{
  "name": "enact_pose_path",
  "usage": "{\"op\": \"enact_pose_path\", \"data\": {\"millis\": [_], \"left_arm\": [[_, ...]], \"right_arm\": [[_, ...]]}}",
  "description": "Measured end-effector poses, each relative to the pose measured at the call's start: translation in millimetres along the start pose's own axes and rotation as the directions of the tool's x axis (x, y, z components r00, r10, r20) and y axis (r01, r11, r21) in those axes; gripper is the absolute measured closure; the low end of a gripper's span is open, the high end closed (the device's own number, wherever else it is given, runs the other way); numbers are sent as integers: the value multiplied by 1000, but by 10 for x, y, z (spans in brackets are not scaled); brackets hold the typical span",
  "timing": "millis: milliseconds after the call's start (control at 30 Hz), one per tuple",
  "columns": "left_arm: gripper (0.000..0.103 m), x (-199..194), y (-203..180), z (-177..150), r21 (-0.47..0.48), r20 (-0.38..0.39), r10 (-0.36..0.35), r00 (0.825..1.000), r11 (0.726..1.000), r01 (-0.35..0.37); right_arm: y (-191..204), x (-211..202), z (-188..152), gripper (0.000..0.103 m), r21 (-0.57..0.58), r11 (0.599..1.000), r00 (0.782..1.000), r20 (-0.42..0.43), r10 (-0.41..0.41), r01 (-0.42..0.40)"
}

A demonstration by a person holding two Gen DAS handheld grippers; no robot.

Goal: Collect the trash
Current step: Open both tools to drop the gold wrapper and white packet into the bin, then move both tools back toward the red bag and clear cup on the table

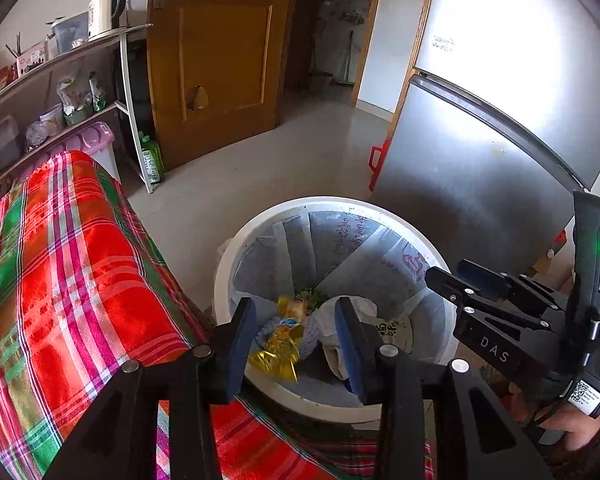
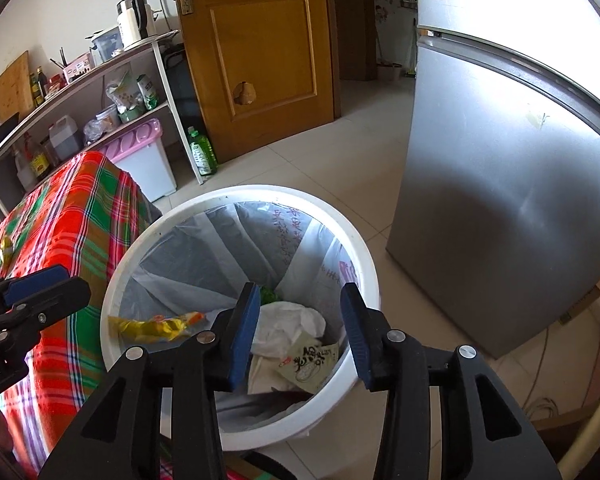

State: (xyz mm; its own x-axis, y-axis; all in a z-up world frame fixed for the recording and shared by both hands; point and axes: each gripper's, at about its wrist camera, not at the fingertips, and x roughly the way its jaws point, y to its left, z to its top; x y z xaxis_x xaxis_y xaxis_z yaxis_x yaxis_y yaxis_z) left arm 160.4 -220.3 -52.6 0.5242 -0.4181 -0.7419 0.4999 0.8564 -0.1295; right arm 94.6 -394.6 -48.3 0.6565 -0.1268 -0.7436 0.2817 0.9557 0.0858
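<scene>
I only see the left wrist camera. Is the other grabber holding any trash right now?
Observer: No. In the right wrist view the right gripper hangs over the white bin with its jaws apart and nothing between them.
Operator: Is there stuff on the shelf that I can't see?
Observer: Yes. A wooden cutting board stands leaning at the far left end of the top shelf, past the edge of your picture.
</scene>
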Motion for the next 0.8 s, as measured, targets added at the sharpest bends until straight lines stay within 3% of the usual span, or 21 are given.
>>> {"op": "enact_pose_path", "data": {"millis": [133,467,800], "left_arm": [[53,-41,26,-2,-6,6,5,1000,1000,-5],[53,-332,169,-35,-39,46,7,999,999,-5],[53,-763,546,-112,-93,101,83,991,993,-73]], "right_arm": [[50,-72,0,60,-5,1000,1000,10,-2,2],[271,-366,34,60,-35,999,998,58,10,-8],[783,-621,105,60,-101,991,990,106,98,-87]]}}
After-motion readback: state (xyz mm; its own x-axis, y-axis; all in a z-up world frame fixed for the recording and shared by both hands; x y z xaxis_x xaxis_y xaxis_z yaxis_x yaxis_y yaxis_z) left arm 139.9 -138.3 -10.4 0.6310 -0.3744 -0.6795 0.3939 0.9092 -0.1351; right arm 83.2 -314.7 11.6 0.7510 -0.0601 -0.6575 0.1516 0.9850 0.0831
